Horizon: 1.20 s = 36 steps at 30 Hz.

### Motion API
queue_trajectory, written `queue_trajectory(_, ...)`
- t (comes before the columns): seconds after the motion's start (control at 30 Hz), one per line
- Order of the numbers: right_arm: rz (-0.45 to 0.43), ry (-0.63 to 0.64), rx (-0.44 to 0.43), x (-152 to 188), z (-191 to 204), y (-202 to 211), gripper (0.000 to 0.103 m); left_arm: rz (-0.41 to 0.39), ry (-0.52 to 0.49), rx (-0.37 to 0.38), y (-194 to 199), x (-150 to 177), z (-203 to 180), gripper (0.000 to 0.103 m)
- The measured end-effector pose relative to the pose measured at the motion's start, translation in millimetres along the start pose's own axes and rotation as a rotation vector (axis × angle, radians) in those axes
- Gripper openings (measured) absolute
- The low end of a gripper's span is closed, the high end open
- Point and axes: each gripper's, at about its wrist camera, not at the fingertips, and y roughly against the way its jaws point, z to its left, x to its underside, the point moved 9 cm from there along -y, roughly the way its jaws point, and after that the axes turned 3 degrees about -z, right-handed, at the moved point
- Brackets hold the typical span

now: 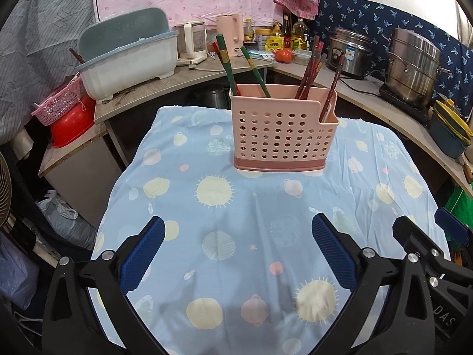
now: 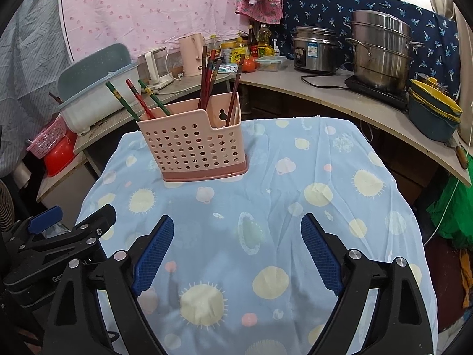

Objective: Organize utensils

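Note:
A pink perforated utensil holder [image 1: 282, 130] stands upright at the far middle of the blue cloth-covered table [image 1: 236, 251]; it also shows in the right wrist view [image 2: 192, 151]. Green chopsticks [image 1: 227, 65] and a red one lean in its left part, and several dark red chopsticks [image 1: 312, 71] stand in its right part. My left gripper [image 1: 236, 227] is open and empty, low over the near cloth. My right gripper [image 2: 236, 227] is open and empty too, beside the left one. Each gripper's fingers show at the other view's edge.
A curved counter behind the table holds a blue-white dish drainer [image 1: 130, 56], kettles [image 1: 229, 32], bottles, a rice cooker [image 2: 314, 48] and a steel steamer pot [image 2: 380, 50]. A pink basket on a red bowl [image 1: 68, 118] sits at left. Stacked bowls [image 2: 434, 112] sit at right.

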Motion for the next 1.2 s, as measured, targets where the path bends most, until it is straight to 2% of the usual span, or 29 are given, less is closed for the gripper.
queue_trajectory(0.1,0.000,0.005,0.006,1.4,-0.2,-0.3,0.088,0.002,-0.001,-0.003,-0.1,1.1,0.9,0.096)
queue_trajectory(0.17,0.002,0.005,0.010,2.1,-0.7,-0.6,0.097,0.004,0.001,-0.010,-0.5,1.4,2.2,0.096)
queue_trajectory(1.2,0.005,0.023,0.029,4.1,-2.3,-2.8,0.096,0.014,-0.017,-0.044,-3.5,8.6,5.7,0.096)
